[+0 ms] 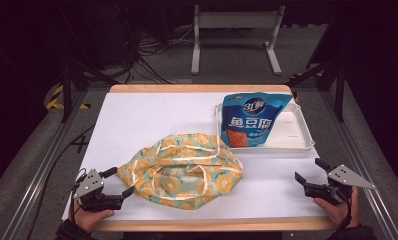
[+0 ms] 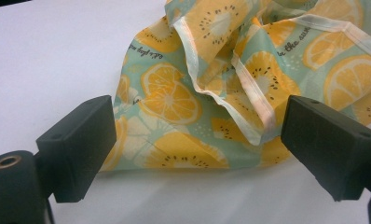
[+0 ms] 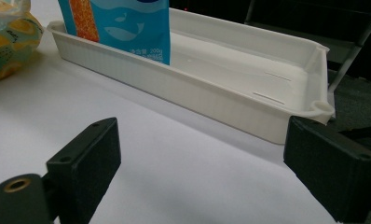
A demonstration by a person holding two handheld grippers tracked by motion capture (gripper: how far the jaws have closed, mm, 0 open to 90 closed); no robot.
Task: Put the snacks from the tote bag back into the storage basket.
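Up close, the spread left gripper (image 2: 197, 140) frames the cloth's (image 2: 249, 79) printed lettering; the right gripper (image 3: 202, 163) gapes too.

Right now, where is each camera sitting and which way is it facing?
High view: above the person's side, facing forward and down on the table; shows both hands, left gripper, right gripper.
Left gripper view: on the left gripper, facing the fruit-print cloth between open jaws.
Right gripper view: facing the white tray and blue pouch, shared with the high view.
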